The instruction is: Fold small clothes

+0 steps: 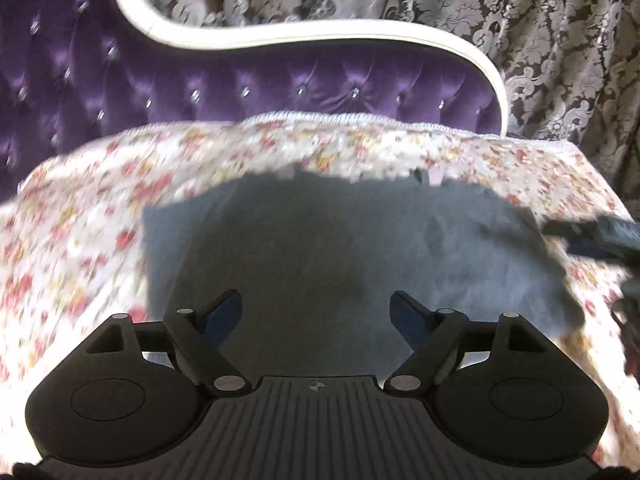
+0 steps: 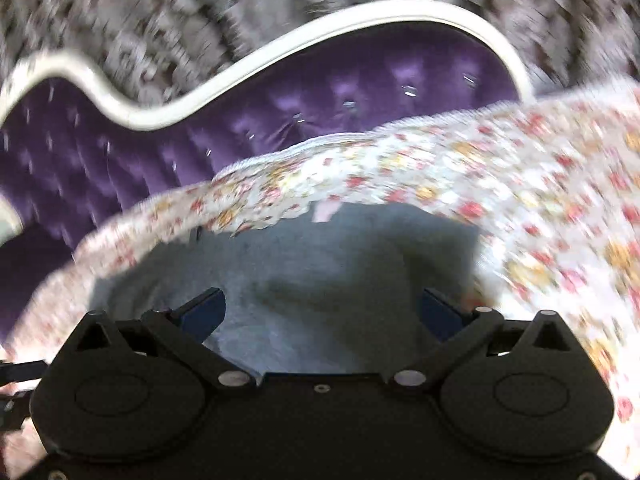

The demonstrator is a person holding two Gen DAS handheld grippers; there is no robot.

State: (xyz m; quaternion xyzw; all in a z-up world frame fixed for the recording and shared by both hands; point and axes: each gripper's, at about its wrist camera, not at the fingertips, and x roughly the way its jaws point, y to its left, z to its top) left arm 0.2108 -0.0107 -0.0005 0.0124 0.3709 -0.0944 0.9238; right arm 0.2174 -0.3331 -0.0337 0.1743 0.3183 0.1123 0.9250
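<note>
Both views motion-blurred, so take edges loosely.

My left tool (image 1: 316, 312): fingers spread wide, nothing between the pads. The grey garment (image 1: 340, 248) lies flat straight ahead of and below it, spread on the floral bedspread (image 1: 92, 216). The garment runs from under the tool's tips out to a far edge near the bedspread's trim; its left edge sits just past my left finger, its right side extends beyond my right finger. Pads look clear of the cloth, above it, not touching.

My right tool (image 2: 322, 312): fingers also wide apart, nothing clamped. Same grey garment (image 2: 304, 276) directly ahead and below, filling the gap between the fingers. There's a raised fold or wrinkle running across it just ahead of the tips, hard to tell which with the blur. A small pink tag (image 2: 326, 212) shows at its far edge.

Beyond both tools: purple tufted headboard (image 1: 280, 88) with a white frame, patterned curtain (image 1: 540, 40) behind it.

Right tool's dark body just visible at the right edge of the left view (image 1: 600, 236).
</note>
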